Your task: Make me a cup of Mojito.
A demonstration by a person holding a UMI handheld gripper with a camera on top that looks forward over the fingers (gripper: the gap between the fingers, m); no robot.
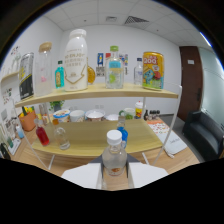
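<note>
The gripper view looks forward over the gripper [114, 176] to a wooden shelf unit with two boards. The two white fingers [82, 176] stand apart, and one small clear bottle [114, 156] with a white cap stands between them; whether both fingers really press on its sides cannot be told, because the lower part of the bottle is partly hidden.

On the upper shelf [100, 92] about seven things can be counted. From one end to the other there are: one dark can [26, 76], one tall clear bottle with a wooden-coloured lid [44, 70], one small teal bottle [59, 75], one big white bottle [76, 60], one clear bottle with a green cap [114, 68], one slim clear bottle [138, 71] and one yellow can [153, 70].

On the lower board [90, 135] stand one bottle with red liquid [41, 132], one small clear bottle [62, 137] beside it, and one bottle with a blue part [122, 131] just beyond the held one. Behind them there is a row of three or four white cups with printed lids [77, 116], not clear enough to count exactly. One orange pot [28, 120] stands at the end of this board.

Beyond the shelf unit are a white wall, one dark door [189, 80] and one dark sofa [204, 132]
</note>
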